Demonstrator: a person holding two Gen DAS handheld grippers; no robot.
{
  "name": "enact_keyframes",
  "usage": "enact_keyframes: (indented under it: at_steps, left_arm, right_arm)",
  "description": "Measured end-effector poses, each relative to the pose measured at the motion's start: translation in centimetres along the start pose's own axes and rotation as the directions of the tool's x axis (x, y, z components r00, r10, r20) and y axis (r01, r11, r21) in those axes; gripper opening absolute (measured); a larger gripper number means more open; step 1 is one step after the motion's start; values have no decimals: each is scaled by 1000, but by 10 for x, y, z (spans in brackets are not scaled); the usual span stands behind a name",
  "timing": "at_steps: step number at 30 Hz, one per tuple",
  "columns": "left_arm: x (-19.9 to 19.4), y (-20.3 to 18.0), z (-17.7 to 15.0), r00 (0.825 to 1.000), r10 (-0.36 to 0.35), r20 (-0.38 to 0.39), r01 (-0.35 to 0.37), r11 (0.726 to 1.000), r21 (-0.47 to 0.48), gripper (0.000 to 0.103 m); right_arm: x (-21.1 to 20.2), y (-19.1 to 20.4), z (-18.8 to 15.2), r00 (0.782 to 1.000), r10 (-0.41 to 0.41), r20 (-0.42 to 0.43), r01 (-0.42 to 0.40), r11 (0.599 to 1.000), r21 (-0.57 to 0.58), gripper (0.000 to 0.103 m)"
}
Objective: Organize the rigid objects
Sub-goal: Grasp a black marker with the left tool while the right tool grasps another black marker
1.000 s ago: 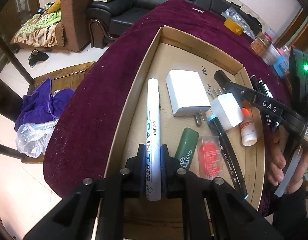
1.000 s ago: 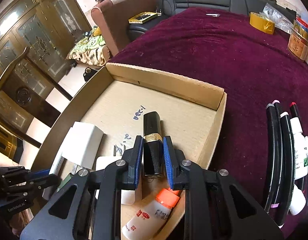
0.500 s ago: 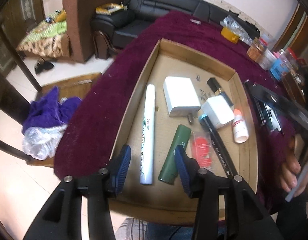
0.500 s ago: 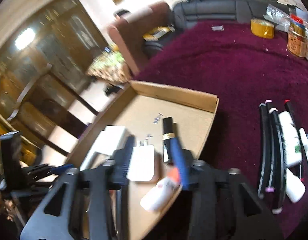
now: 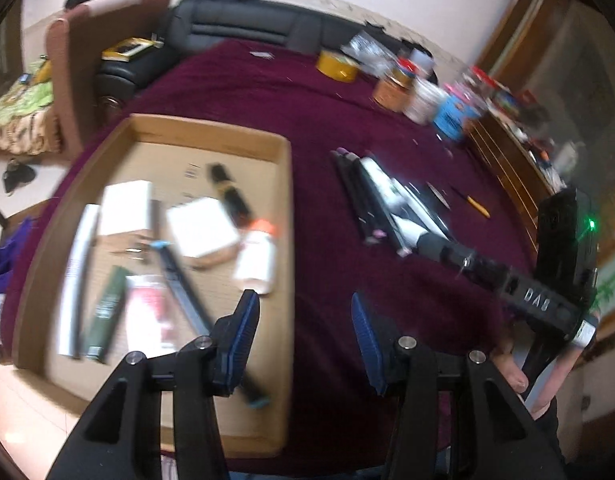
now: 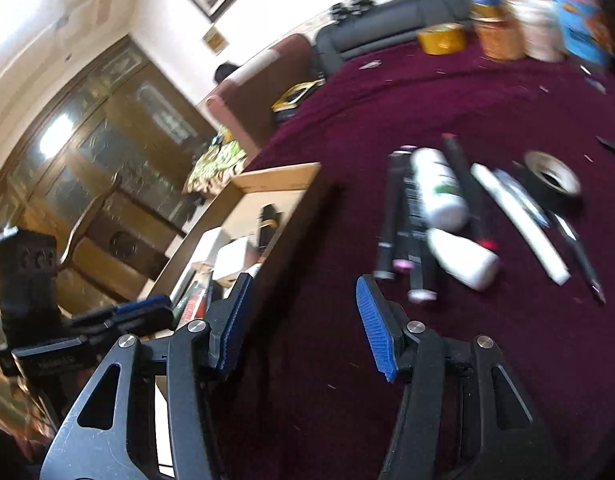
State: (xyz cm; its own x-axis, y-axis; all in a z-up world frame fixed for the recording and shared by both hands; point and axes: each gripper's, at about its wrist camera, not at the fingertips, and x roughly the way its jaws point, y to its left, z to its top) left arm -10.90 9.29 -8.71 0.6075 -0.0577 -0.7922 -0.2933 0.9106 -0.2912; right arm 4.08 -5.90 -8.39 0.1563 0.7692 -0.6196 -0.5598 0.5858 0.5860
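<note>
Over the maroon tablecloth [image 6: 487, 100], both hand-held grippers, left [image 5: 305, 334] opening and right [image 6: 303, 320], gape apparently empty.

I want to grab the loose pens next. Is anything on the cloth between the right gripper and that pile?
Nothing visible: only bare maroon cloth lies between the open, empty right gripper and the pile of pens and bottles.

Motion blur smears the labels on items in the cardboard tray [image 5: 285, 208].
</note>
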Motion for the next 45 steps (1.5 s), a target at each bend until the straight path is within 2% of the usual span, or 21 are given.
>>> enact_keyframes:
  at_steps: [4,7,8,11,16,19,20,22,24,28,32,37,41,43,45]
  left_arm:
    - [13,-14,3,1000,-10,-22,11,1000,14,48]
    - [16,-16,2,1000,-12,-29,12,1000,7,48]
    - [16,-16,1,999,-12,-33,12,1000,1,48]
    - [15,-17,-3,999,-12,-39,12,1000,-10,48]
    - [11,-15,-5,999,-3,-38,3,1000,-13,48]
    - [13,-16,-3,999,2,-38,-3,1000,-18,48]
    - [14,-15,-2,999,1,-41,-2,1000,-22,48]
    - [17,-16,1,999,-2,-51,1,1000,-24,48]
    - [20,-18,4,998,3,-56,-4,1000,-25,48]
    - [32,-27,16,997,4,-74,-5,1000,-12,48]
    - [58,-39,35,993,-3,-116,3,1000,0,48]
    - [107,-46,69,980,-21,-200,15,999,-33,48]
    - [136,-46,90,973,-29,-230,13,997,-72,47]
    - [148,-50,96,973,0,-233,-15,998,-59,47]
    - [155,-52,99,973,38,-229,-50,998,-47,42]
  right_arm:
    - [-16,-18,12,998,-62,16,62,998,19,54]
    - [-12,-19,24,995,-100,4,100,995,-13,54]
    - [-4,-18,30,991,-130,-6,130,991,-33,52]
    - [18,-22,39,987,-152,-58,149,987,-56,42]
    - [55,-28,51,964,-237,-125,224,969,-105,36]
    - [68,-33,50,954,-260,-150,245,963,-112,26]
    - [71,-34,50,955,-252,-155,236,965,-113,26]
    - [72,-35,48,962,-233,-141,218,969,-117,16]
    - [68,-37,46,970,-210,-119,197,973,-118,17]
    - [52,-45,42,993,-102,-67,96,992,-85,17]
    - [36,-57,47,998,-61,-9,61,998,-16,17]
    - [21,-75,52,994,-100,55,96,993,75,17]
    - [19,-77,55,991,-119,65,113,989,99,17]
    - [18,-78,56,990,-122,67,115,988,100,17]
    - [17,-77,56,990,-121,71,114,989,96,17]
